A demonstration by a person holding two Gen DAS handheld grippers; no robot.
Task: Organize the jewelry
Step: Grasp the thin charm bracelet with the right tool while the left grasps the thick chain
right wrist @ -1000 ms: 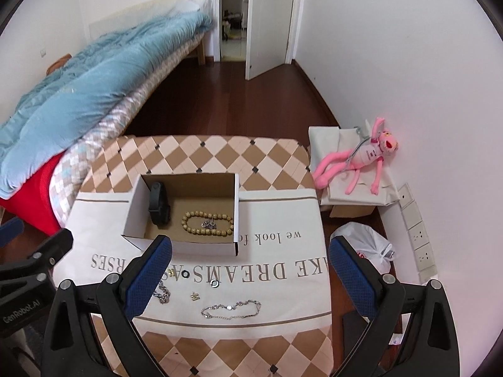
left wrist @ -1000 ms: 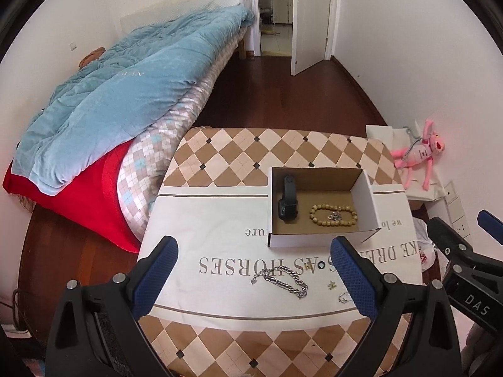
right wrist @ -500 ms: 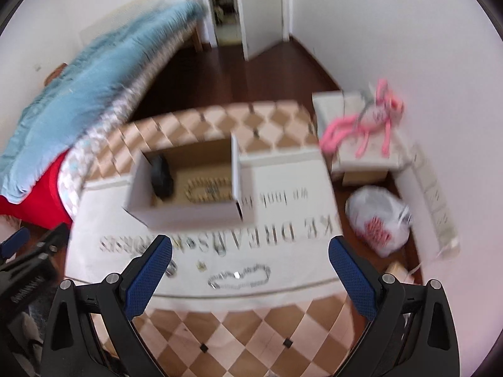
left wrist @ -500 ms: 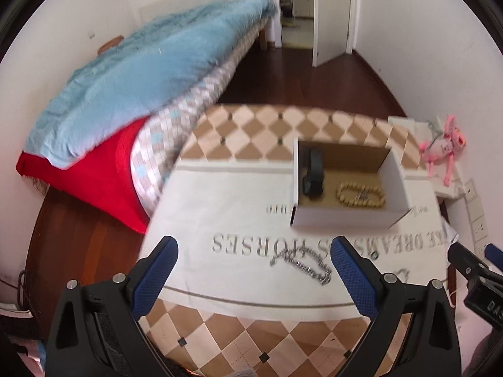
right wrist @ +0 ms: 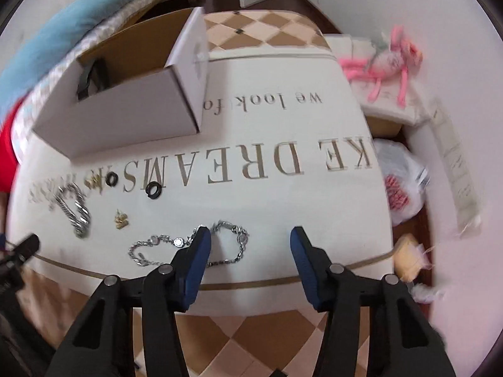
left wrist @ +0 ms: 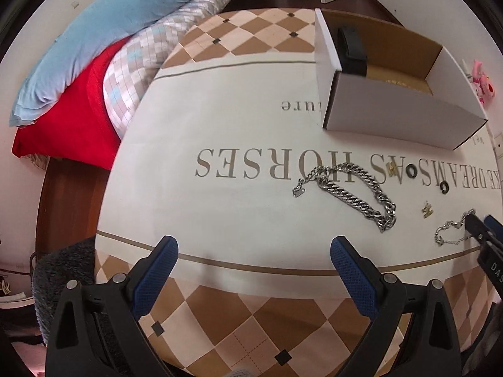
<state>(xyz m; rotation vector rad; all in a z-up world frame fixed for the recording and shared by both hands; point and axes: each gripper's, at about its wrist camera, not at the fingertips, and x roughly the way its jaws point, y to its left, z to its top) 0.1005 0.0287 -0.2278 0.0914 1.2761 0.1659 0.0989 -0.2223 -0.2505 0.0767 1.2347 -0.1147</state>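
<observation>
A checkered table (left wrist: 220, 308) under a lettered cloth (left wrist: 220, 144) stands beside the bed (left wrist: 94, 31); left gripper (left wrist: 254, 253) spread, right gripper's (right wrist: 250, 242) jaws closing over a thin bracelet (right wrist: 232, 235).

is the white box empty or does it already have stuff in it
Not empty: the open white box holds a black band; the near wall hides most of its floor.

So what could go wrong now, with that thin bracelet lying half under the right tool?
The right tool is closing with only part of the thin silver bracelet between its fingers, so it might pinch one strand and let the rest dangle or snag. The gold charm and black rings lie close by; a dragged chain could sweep them off the tablecloth.
</observation>
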